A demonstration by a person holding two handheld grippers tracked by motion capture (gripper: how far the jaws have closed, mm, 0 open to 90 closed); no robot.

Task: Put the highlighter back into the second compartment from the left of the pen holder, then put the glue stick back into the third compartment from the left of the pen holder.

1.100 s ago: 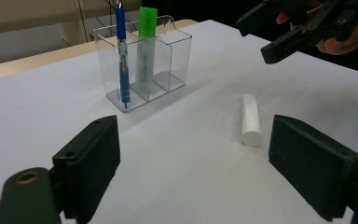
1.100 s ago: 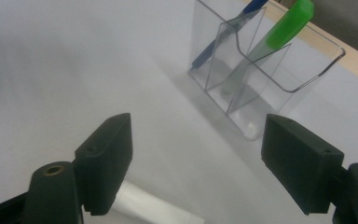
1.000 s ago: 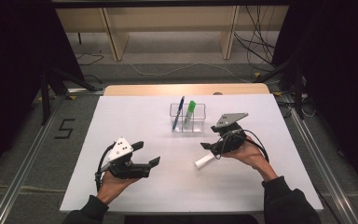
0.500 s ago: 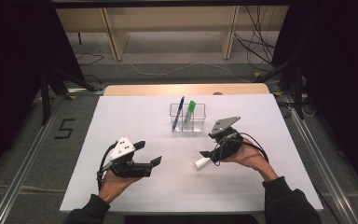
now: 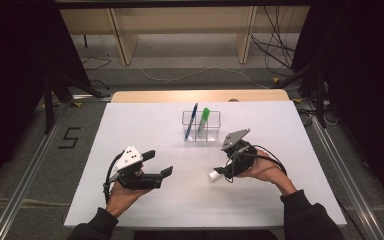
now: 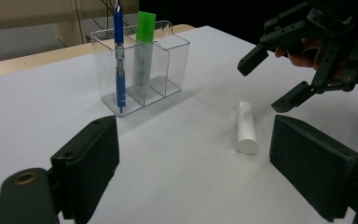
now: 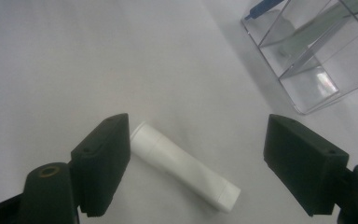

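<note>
White cylinder: we record it lying flat on the white table, at lower centre of the right gripper view, slanting from the inner face of the left-hand jaw down toward the bottom middle of the frame. One end sits just beside that jaw; we cannot tell whether it touches. In the high view the white cylinder lies right of centre, at the tip of the right gripper. In the left gripper view it lies at centre right.

Right gripper: released, jaws spread wide to either side of the cylinder, gripping nothing. We see it from the left gripper view at the upper right, likewise spread, above and beyond the cylinder.

Left gripper: released, jaws apart and empty, held in the lower left of the high view, well apart from the cylinder.

Clear three-compartment holder: stands farther up the table, at centre of the high view. We note a blue pen upright in its left compartment and a green-capped marker in the middle one.
</note>
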